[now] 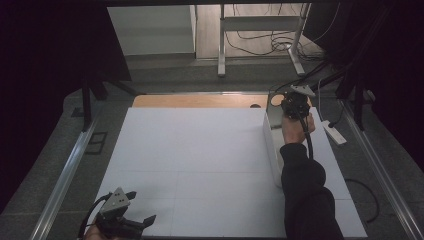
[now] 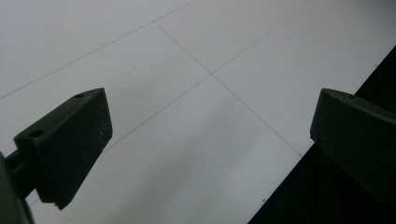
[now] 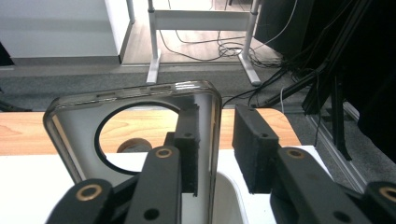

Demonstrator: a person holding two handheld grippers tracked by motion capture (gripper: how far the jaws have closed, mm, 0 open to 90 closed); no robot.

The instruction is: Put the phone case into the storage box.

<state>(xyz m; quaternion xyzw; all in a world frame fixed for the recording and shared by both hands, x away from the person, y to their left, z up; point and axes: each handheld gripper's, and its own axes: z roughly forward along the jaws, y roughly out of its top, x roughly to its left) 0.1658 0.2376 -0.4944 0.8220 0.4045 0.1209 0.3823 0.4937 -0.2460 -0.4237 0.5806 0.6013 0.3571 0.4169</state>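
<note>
Two tools, one phone case at the far right.
Left tool idles near the counter edge, jaws apart; right tool straddles the upright clear phone case's side wall, jaws slack, over a white bin.

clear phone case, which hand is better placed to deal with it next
Right. The right gripper has its jaws astride one edge of the clear plastic phone case over the white tray; the left gripper hovers open at the near table corner.
</note>
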